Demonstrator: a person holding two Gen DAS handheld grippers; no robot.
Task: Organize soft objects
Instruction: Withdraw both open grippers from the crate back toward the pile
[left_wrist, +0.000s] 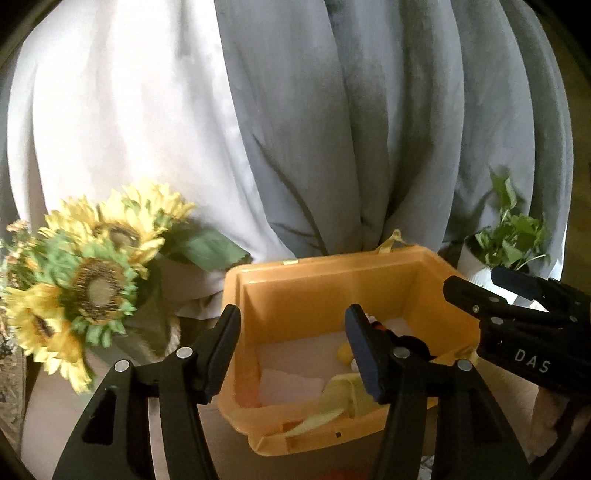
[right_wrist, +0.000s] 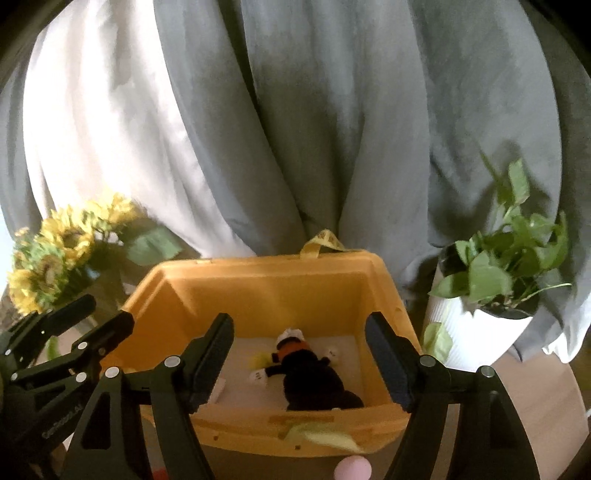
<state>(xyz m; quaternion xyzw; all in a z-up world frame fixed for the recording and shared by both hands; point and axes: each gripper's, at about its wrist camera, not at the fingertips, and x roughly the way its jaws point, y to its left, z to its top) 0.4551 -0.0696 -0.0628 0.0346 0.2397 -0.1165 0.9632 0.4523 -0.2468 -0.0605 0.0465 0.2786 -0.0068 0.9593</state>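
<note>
Black plush (right_wrist: 314, 373) already in bin (right_wrist: 266, 291), ctr. Both tools, left (left_wrist: 291, 354) and right (right_wrist: 299, 362), spread, empty. Yellow cloth (right_wrist: 321, 435) draped over 6 o'clock rim, needs tucking in.

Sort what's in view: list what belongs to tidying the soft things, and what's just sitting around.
Part of the job:
- orange bin
- black plush toy in the bin
- yellow cloth over the bin's front rim
- left gripper and right gripper, both open

Just lying about:
- sunflowers
- potted plant
- curtains
</note>
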